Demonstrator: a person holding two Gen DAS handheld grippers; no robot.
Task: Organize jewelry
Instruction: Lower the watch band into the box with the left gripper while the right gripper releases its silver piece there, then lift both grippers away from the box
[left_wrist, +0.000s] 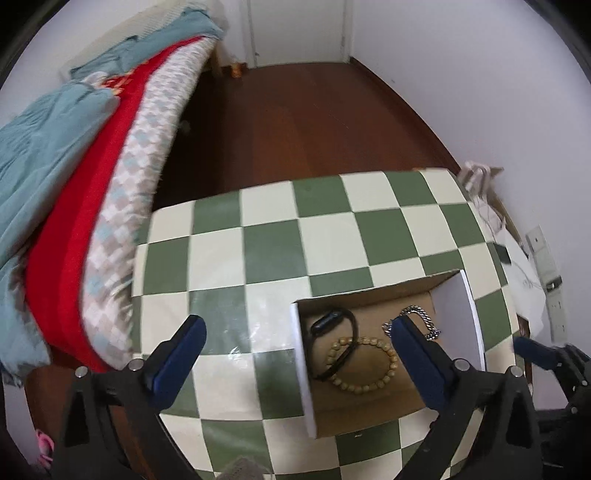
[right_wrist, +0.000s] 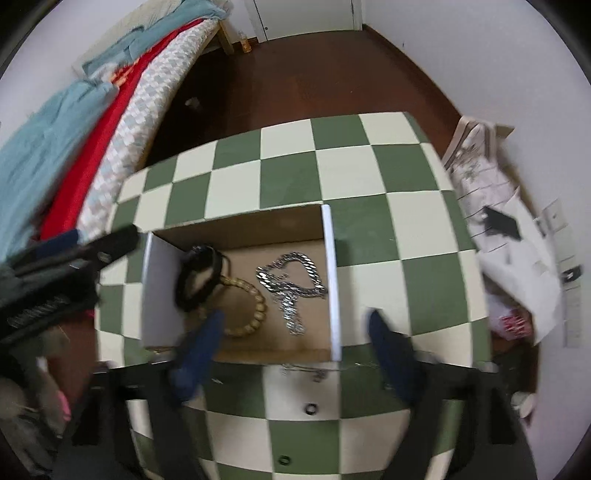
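The left gripper (left_wrist: 297, 332) stands wide apart with nothing between its blue fingers (left_wrist: 181, 347); the left finger hangs over the checkered table (left_wrist: 332, 229), and the right finger overlaps the near edge of the silver chain (left_wrist: 424, 319) in the picture, though I cannot tell whether it touches it. The right gripper (right_wrist: 295, 325) is also spread wide and empty, its left finger (right_wrist: 201, 343) over the near left part of the cardboard box (right_wrist: 236, 225) and its right one just outside the box's right wall; its view is blurred.

The box is shallow, open-topped, brown inside with white side walls, and sits on the near half of the green and cream table. Three pieces lie in it. A black watch (right_wrist: 197, 275) is at the left, its loop's long axis running from the far side towards the near side, the face at the far end. A wooden bead bracelet (right_wrist: 247, 310) lies flat in the middle, its far left edge under the watch strap. The silver chain (right_wrist: 291, 280) lies at the right, a loop at the far end and a tail trailing towards the near side.

Outside the box on the near table, seen from the right wrist, are another small silver piece (right_wrist: 306, 369) just beside the box's near wall and two dark rings (right_wrist: 311, 408), one nearer than the other (right_wrist: 283, 460).

Beyond, a bed (left_wrist: 110, 177) with red and blue-grey covers stands at the left, on a dark wooden floor (left_wrist: 295, 110).
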